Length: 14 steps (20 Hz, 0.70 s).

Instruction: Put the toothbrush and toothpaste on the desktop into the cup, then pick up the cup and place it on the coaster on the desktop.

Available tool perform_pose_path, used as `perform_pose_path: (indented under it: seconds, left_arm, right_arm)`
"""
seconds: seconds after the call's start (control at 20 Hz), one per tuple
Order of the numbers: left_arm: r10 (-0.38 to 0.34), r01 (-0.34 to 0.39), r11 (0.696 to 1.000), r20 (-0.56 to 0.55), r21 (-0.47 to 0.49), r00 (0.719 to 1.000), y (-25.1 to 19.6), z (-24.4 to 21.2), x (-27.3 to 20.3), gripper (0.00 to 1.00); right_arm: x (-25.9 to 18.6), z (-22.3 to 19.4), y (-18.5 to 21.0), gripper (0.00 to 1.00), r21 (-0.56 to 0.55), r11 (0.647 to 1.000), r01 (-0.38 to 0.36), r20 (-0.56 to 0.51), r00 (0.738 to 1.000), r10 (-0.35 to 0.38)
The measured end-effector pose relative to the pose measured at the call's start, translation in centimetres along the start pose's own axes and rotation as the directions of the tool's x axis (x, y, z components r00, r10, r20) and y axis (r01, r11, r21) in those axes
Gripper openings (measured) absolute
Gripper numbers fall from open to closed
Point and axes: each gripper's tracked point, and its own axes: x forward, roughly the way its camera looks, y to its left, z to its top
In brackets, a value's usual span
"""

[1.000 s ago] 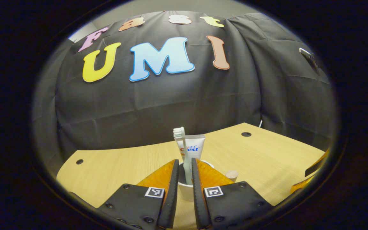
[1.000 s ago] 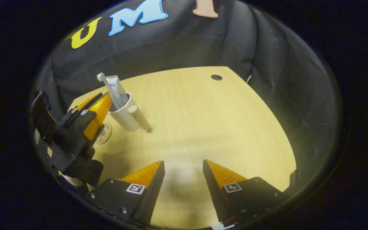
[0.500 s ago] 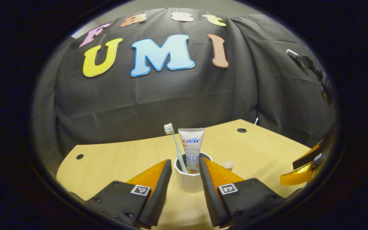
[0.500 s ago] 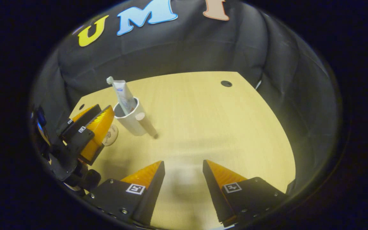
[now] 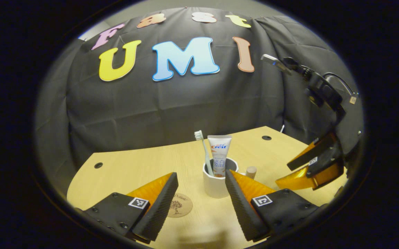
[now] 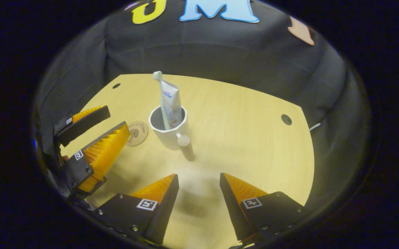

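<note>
Withdrawn from the cup: left gripper, jaws wide, empty. Cup holds toothbrush and toothpaste upright, beside the coaster, awaiting transfer; right gripper near cup, jaws apart, empty.

— What is the desk made of?
— Pale wood, fine grain, a smooth low sheen. The cup on it looks like smooth matt white plastic or ceramic; I can't tell which.
— And beside the cup?
— A round coaster, wood-like and matt. Behind, the wall is creased black cloth.
</note>
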Motion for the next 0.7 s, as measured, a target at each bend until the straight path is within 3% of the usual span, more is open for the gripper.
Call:
perform_pose_path:
  seconds: [0.3, 0.7]
  left_arm:
    - [0.048, -0.049, 0.999, -0.034, -0.017, 0.998, 2.3, -0.5, -2.0, 0.93]
    - [0.16, -0.165, 0.985, -0.086, -0.055, 0.983, 7.6, -1.8, -6.8, 0.94]
  right_arm:
    - [1.7, 1.7, 0.7, 0.74, -0.13, 0.989, -0.072, -0.086, 0.994, 0.061]
    - [3.5, 3.8, 0.0, 0.73, -0.23, 0.969, -0.092, -0.167, 0.984, 0.054]
